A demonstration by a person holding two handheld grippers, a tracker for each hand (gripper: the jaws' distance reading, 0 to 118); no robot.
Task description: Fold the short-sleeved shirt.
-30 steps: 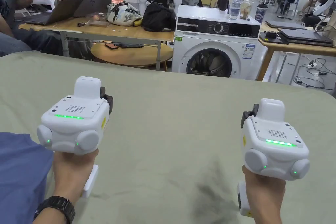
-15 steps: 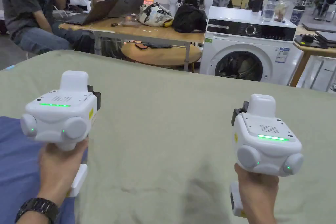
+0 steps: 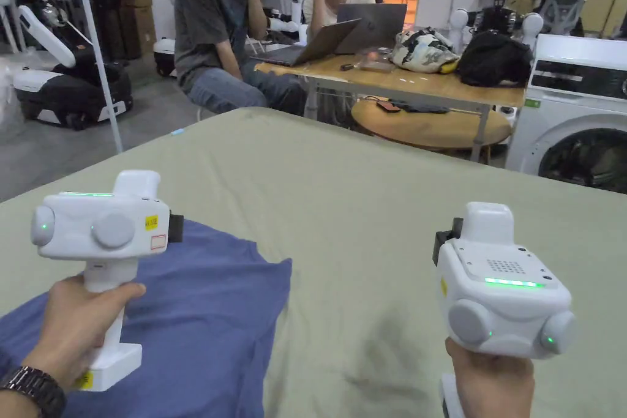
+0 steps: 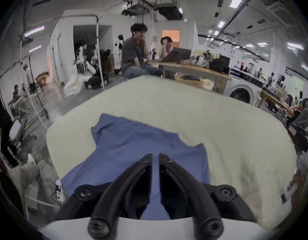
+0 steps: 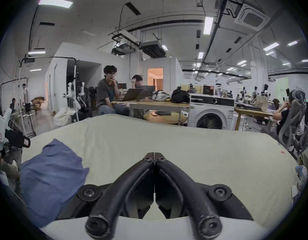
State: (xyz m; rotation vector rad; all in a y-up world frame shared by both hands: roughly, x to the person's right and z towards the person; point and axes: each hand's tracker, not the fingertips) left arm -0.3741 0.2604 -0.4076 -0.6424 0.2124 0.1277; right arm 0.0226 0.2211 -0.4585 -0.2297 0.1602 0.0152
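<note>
On my left, the blue short-sleeved shirt (image 3: 202, 315) lies on the pale green cloth-covered table (image 3: 367, 193), spread toward the table's near left corner. In my left gripper view the shirt (image 4: 132, 150) is a plain, unpatterned blue, lying mostly flat with soft creases; one sleeve juts out at its far left, and its right edge ends in a squared corner. I cannot make out a collar.

My left gripper (image 4: 155, 157) hangs above the shirt, its two black jaws nearly together with a narrow slit of blue showing between the tips, and nothing is caught in them. In the head view my left hand (image 3: 79, 321) holds that gripper's white handle over the shirt's left part, a dark watch on the wrist.

Toward the middle, the bare table runs on past the shirt's right edge.

On the right, my right gripper (image 5: 154, 156) hovers over the bare cloth, well apart from the shirt (image 5: 49, 174), which bunches up a little at its far end there. Its jaws are pressed tip to tip and hold nothing. My right hand (image 3: 490, 376) grips its handle from below.
</note>
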